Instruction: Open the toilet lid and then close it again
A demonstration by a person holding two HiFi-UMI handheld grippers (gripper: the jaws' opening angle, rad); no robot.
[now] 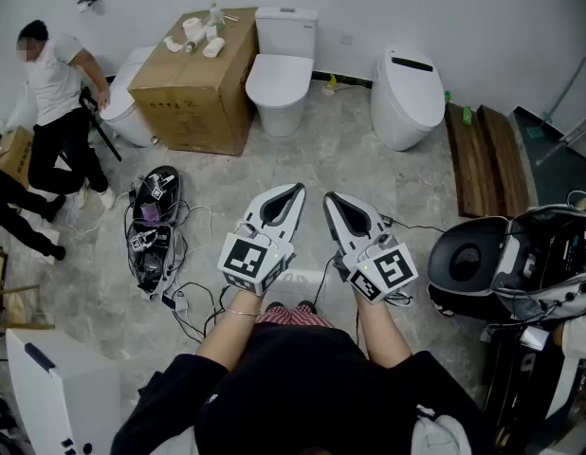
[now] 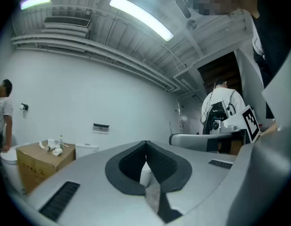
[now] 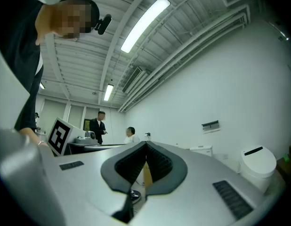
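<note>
Work about to start: the left tongs [image 1: 295, 190] and right tongs [image 1: 328, 197] are side by side, each pressed together at the tips and pinching nothing. They are well short of the white toilet [image 1: 279, 79] ahead of them, whose lid [image 1: 282, 67] is down. A cardboard box [image 1: 198, 79] sits to its left and a rounded second toilet [image 1: 407, 98] ahead to the right. The opening step looks not yet begun; the next move likely calls for carrying one pair forward to the lid's front edge, catching it there and swinging it up.
</note>
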